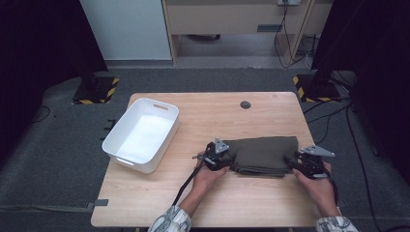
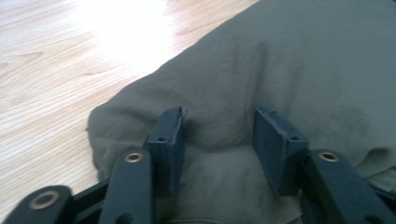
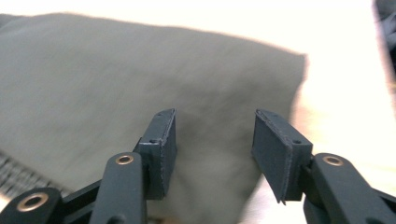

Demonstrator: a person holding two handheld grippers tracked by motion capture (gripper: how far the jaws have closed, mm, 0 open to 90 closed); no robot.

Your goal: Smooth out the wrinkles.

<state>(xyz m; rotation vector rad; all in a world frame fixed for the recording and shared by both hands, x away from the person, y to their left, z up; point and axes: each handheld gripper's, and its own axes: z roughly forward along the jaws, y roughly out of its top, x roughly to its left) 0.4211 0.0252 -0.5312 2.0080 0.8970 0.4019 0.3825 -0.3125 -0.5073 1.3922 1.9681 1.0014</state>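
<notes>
We see a wooden table (image 1: 159, 198) from above, light grain, a small dark round hole (image 1: 245, 104) near its far edge. On its left part sits a white plastic bin (image 1: 112, 133) with handle cutouts, turned at an angle, nothing visible inside. Right of centre, toward the near edge, lies a folded olive-green cloth (image 1: 263, 154), flat on the wood, well apart from the bin.

We have the left gripper (image 1: 220, 155) at the cloth's left end, held in the person's left hand (image 1: 209, 176), cable trailing back toward the near edge. In the left gripper view its jaws stand apart over a raised fold of the cloth (image 2: 299, 60); the fabric bulges between the pads, but we can't see them pressing it, so we call it released.

The right gripper (image 1: 296, 163) sits at the cloth's right end in the right hand (image 1: 316, 186). In the right gripper view, which is blurred, its jaws are parted above the cloth (image 3: 116, 79) near its corner, with nothing pinched: released too. Patterned sleeves show at the bottom edge.
</notes>
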